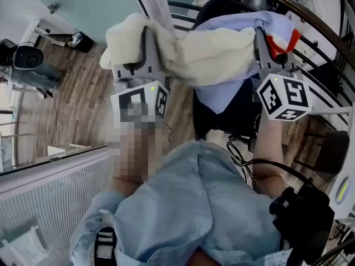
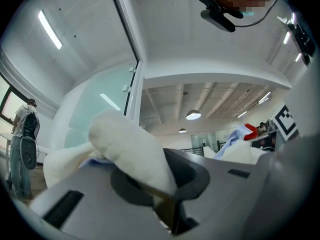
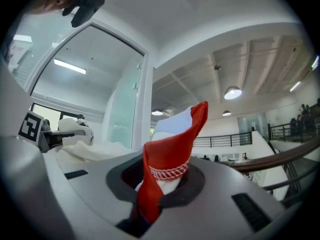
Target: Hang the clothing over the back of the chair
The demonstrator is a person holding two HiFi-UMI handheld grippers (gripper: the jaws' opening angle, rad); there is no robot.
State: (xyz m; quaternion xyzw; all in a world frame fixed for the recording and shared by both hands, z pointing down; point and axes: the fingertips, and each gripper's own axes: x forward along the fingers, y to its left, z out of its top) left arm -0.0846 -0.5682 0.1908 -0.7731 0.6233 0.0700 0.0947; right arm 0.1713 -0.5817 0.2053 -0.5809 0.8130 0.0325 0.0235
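At upper centre of the frame, we hold the cream fleece and pale blue clothing (image 1: 216, 54) above the black chair (image 1: 217, 7). The fingers of the left gripper (image 1: 150, 43) and right gripper (image 1: 265, 40) pinch its ends. It is not yet draped.

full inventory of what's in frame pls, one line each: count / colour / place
Fleece-lined garment: 1; cream lining, light blue shell, red trim; stretched between both grippers, above the chair.
Chair: 1; black; below the garment, in front of the person.
Curved railing: 1; dark; right side, beyond the chair.
Wood-plank floor: 1; brown; left side.
Ribbed panel: 1; white; lower left.
Round ceiling lamps: at least three; white; overhead.
Bystander: 1; far left of the left gripper view.
Person's shirt: 1; light blue; bottom centre.
Left gripper: 1; grey; shut on the garment's cream edge.
Right gripper: 1; grey; shut on the garment's red trim.
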